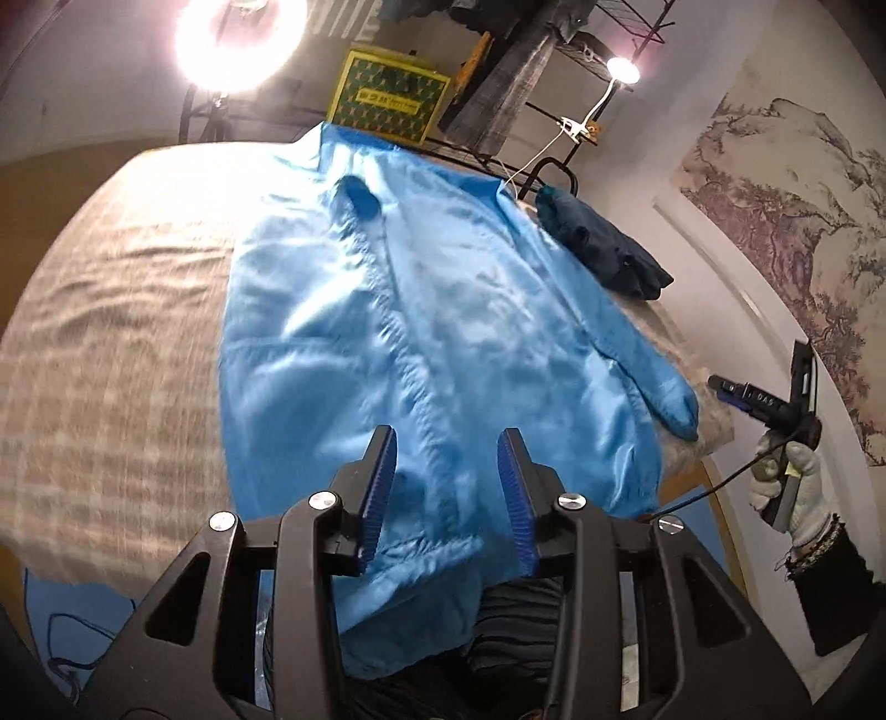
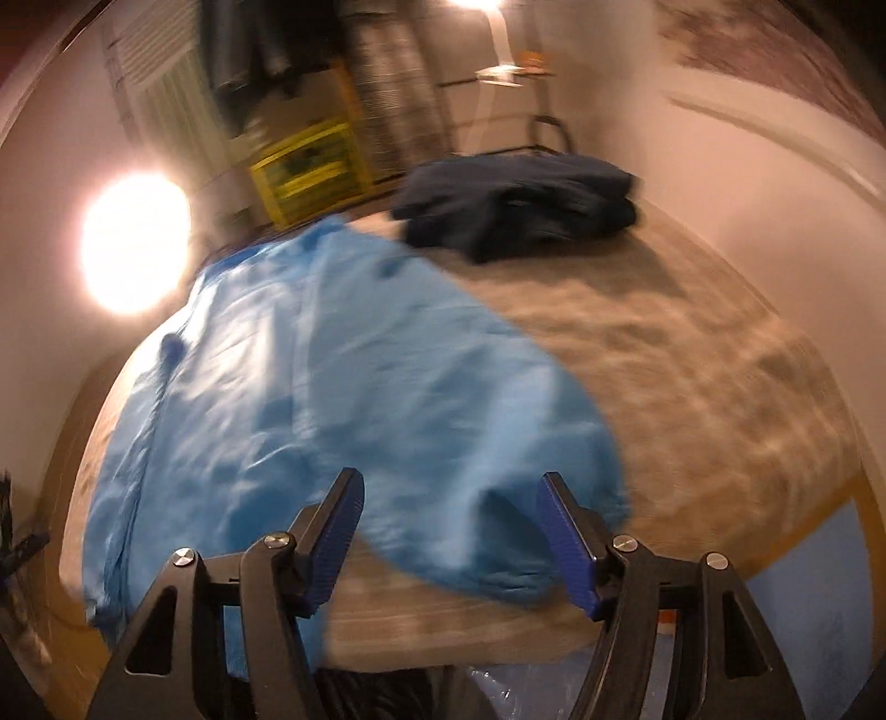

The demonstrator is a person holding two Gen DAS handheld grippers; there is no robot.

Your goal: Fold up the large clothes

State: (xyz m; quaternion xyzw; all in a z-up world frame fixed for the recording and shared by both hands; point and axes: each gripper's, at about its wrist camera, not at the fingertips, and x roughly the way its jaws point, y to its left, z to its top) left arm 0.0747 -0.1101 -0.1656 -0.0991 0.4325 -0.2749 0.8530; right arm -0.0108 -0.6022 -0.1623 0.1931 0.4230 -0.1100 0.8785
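Note:
A shiny light blue jacket lies spread front-up on a table with a beige woven cover, its zip running down the middle. My left gripper hovers open just above the jacket's near hem, and its blue pads do not press on the cloth. In the right wrist view, which is blurred, the jacket lies to the left. My right gripper stands open over the jacket's sleeve end. A gloved hand holds that gripper off the table's right edge.
A folded dark navy garment lies on the far right corner of the table, also the dark navy garment. Behind the table stand a bright ring light, a yellow box, a wire rack and a clip lamp. A wall with a painting is on the right.

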